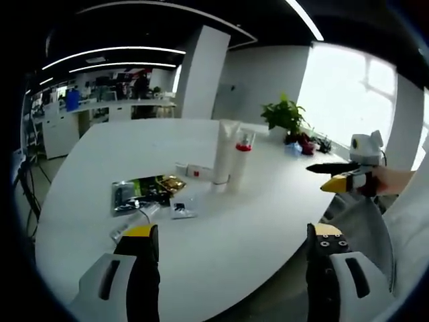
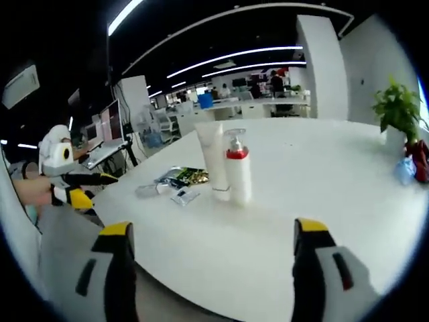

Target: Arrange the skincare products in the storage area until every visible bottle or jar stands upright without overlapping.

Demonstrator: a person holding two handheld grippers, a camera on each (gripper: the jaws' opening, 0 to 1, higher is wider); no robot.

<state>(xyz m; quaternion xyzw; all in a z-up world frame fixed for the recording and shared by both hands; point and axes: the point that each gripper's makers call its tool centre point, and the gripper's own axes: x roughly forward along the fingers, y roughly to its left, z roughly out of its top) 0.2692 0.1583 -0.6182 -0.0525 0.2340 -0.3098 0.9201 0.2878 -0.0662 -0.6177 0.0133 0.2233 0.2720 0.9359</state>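
The white tube [image 1: 224,153] and the pump bottle with the red collar [image 1: 242,158] stand upright side by side near the middle of your white table [image 1: 221,241], touching or nearly so; you see them again in the right gripper view, tube [image 2: 213,161] on the left, bottle [image 2: 238,168] on the right. Just beside them lie flat items: a small white box with a red mark [image 1: 190,170], a cluster of foil sachets [image 1: 144,190] in green, gold and dark, and a small pale packet [image 1: 182,208] nearer you. The sachets [image 2: 179,177] lie left of the tube in the right gripper view.

Your left gripper [image 1: 231,245] hangs above the table's near edge, jaws spread wide and holding nothing. Your right gripper [image 2: 209,241] is likewise splayed and empty, well short of the bottles; from the left gripper view it [image 1: 335,176] enters at the right, off the table edge. A potted plant [image 1: 284,115] stands at the far side of the table by the window.
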